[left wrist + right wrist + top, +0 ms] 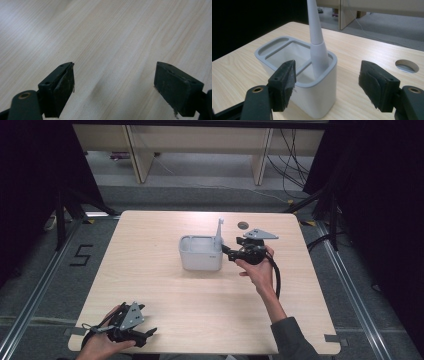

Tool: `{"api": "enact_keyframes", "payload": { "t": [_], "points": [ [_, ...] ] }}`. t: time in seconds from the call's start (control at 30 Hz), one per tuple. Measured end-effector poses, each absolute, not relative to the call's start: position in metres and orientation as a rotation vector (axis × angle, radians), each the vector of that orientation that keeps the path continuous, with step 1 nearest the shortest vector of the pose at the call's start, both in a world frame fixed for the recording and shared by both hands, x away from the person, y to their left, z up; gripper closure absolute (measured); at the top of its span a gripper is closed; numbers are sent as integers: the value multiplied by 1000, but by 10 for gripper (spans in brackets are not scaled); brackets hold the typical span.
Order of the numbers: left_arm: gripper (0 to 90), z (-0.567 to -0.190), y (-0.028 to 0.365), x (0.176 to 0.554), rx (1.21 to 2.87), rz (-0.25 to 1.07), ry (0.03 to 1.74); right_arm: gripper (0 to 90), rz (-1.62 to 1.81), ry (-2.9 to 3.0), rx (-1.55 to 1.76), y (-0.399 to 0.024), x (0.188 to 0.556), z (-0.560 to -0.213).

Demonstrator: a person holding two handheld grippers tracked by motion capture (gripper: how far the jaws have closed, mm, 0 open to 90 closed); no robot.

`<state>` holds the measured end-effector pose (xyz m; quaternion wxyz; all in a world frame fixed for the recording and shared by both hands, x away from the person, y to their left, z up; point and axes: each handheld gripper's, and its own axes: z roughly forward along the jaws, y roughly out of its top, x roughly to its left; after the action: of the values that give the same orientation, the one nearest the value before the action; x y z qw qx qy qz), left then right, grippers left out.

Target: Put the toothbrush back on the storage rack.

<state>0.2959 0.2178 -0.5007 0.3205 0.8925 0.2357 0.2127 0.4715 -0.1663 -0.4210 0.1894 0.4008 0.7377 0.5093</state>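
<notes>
A pale grey holder (200, 255) with divided compartments stands at the middle of the wooden table (165, 295). A grey tapered handle (220, 232) stands in its right-hand compartment and leans slightly. My right gripper (227, 252) is level beside the holder's right side, pointing at it. In the right gripper view the holder (322, 100) and the handle (318, 50) stand just beyond the right gripper (328, 75), whose jaws are wide apart and touch neither. My left gripper (150, 332) rests near the table's front left edge. The left gripper (113, 80) stands open over bare wood.
A round hole (243, 225) is cut in the table behind the right gripper, also the hole (407, 66) at the right. Black curtains flank the table. Wooden furniture legs and cables stand on the floor beyond the far edge.
</notes>
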Motion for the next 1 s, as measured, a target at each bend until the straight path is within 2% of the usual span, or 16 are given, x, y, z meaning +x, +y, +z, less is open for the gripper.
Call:
{"api": "enact_keyframes", "payload": {
  "t": [1.0],
  "points": [
    [163, -501, 218, 295, 2324, 549, 636, 277, 1404, 2100, 1162, -183, 443, -435]
  ]
}}
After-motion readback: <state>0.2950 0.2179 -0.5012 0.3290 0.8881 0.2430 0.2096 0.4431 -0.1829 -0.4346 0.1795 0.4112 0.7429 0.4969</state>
